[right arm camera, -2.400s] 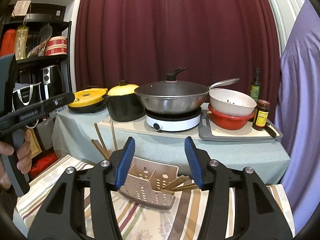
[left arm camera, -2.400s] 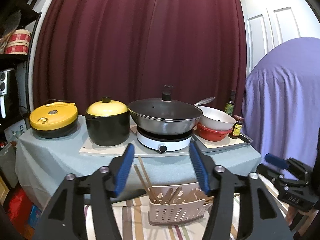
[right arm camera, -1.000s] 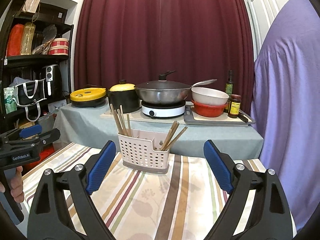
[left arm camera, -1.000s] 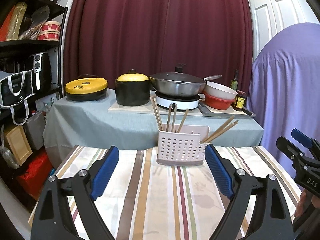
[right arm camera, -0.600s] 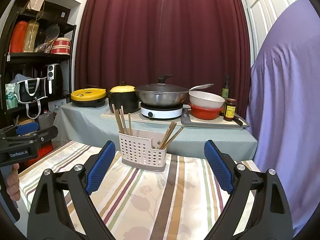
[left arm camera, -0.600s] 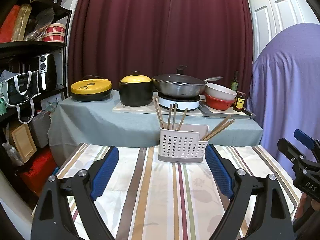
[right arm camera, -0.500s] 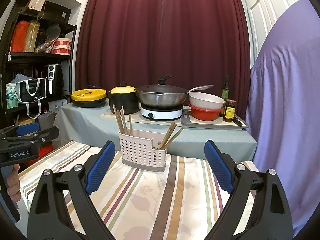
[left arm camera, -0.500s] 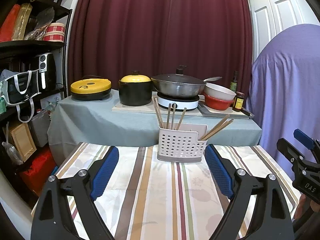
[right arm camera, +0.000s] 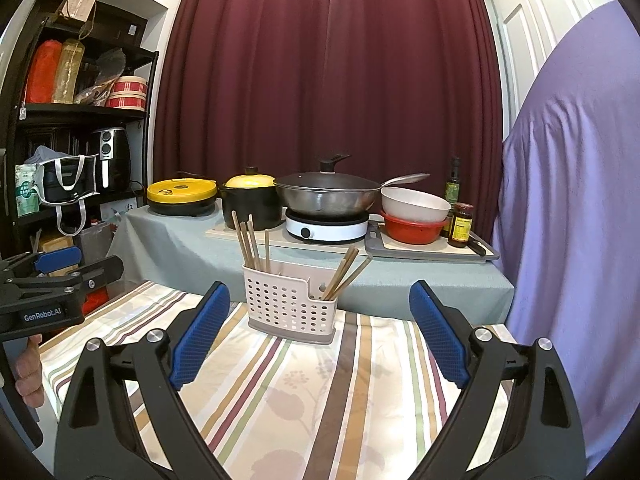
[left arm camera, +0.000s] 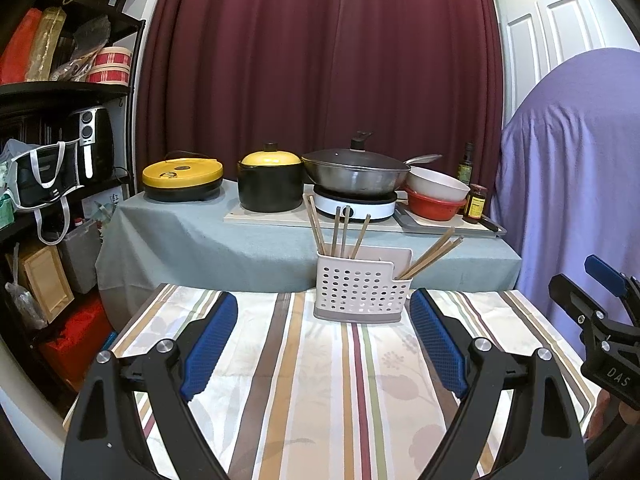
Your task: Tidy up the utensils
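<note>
The caddy (left arm camera: 362, 294) stands upright on the striped cloth (left arm camera: 320, 380), ahead of both grippers and beyond their tips, with chopsticks (left arm camera: 340, 232) upright in its taller compartment and more chopsticks (left arm camera: 432, 254) leaning out of the lower one. The left gripper (left arm camera: 324, 346) has its jaws spread wide with nothing between them, the caddy sitting just past the gap, nearer its right pad; the right gripper (right arm camera: 318, 340) is likewise wide apart and empty, the caddy nearer its left pad. Beyond the caddy, a grey-covered table (left arm camera: 240, 240) carries a wok (left arm camera: 354, 174), a pot (left arm camera: 270, 182) and bowls (left arm camera: 436, 196).
</note>
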The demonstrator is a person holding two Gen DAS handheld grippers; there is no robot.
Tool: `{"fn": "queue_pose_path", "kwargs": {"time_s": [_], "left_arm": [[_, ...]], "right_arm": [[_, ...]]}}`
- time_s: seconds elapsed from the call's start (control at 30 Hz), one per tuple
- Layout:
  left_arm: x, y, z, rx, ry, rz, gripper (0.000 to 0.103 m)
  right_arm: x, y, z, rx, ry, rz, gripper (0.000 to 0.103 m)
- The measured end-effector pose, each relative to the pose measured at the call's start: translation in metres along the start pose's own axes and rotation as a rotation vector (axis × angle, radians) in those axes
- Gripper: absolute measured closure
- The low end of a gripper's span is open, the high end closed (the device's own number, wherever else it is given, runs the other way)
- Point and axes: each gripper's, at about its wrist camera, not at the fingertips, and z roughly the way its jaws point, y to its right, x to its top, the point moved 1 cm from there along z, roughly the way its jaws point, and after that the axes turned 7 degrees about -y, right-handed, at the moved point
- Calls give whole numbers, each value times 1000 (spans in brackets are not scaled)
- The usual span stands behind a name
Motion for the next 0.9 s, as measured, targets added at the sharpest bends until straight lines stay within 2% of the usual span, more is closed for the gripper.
{"fn": "queue_pose_path", "kwargs": {"time_s": [0.9], "left_arm": [[-2, 2, 6, 17, -9, 13, 17]], "right_arm": [[-2, -3, 6, 2, -19, -2, 14]]}}
